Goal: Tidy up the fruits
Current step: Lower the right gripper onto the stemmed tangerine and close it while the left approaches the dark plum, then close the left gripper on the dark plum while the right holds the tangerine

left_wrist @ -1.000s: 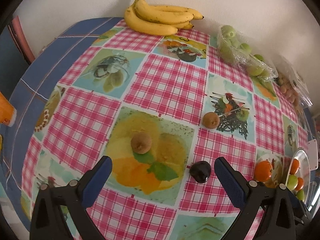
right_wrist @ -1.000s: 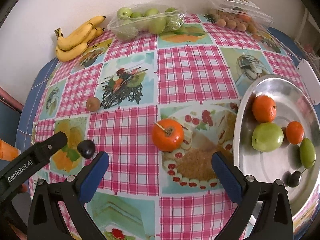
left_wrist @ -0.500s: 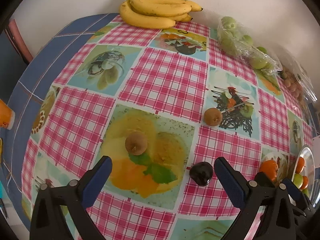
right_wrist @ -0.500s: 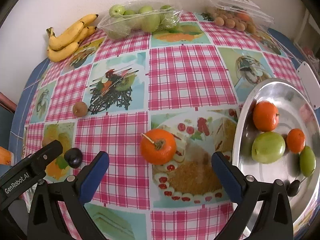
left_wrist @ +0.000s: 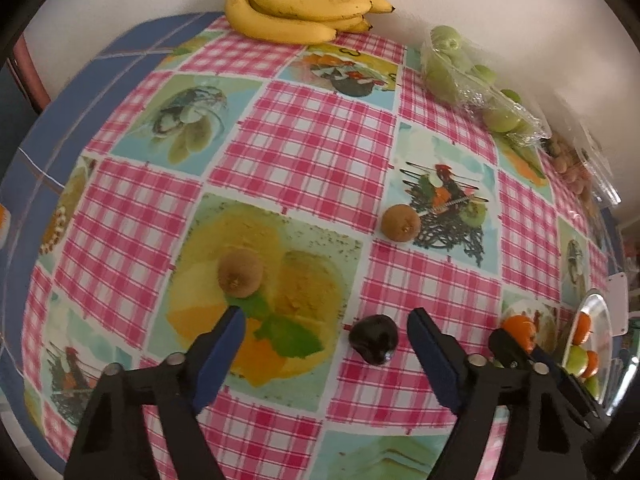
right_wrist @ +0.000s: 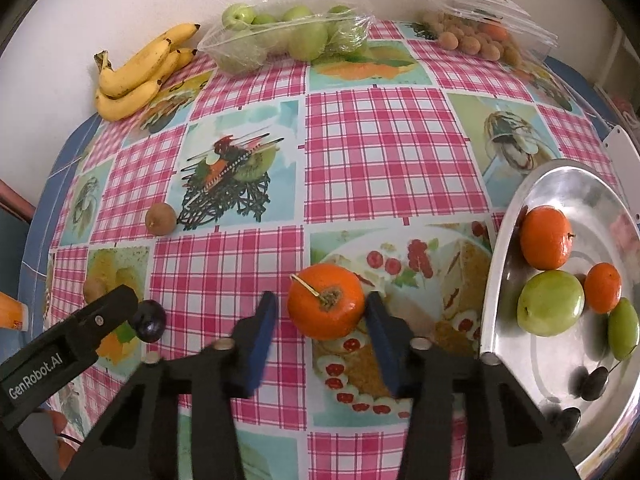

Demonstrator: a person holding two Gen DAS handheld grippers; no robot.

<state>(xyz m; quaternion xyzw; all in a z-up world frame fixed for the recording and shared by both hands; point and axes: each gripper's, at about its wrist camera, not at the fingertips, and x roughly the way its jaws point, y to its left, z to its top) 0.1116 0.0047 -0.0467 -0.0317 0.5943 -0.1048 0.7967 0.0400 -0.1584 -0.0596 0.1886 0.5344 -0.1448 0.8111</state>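
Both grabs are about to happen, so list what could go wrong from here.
Right gripper: jaws have just been closing around the orange, off-centre against one pad; it may roll away. Left gripper: jaws also just closing, dark plum between them near one finger; it may be nudged aside, not pinched.

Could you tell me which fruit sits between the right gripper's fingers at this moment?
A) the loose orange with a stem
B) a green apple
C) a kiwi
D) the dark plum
A: in the right wrist view the right gripper brackets the orange on the tablecloth, its jaws having just been closing around it, one pad at the fruit's side and the other a little short of it.
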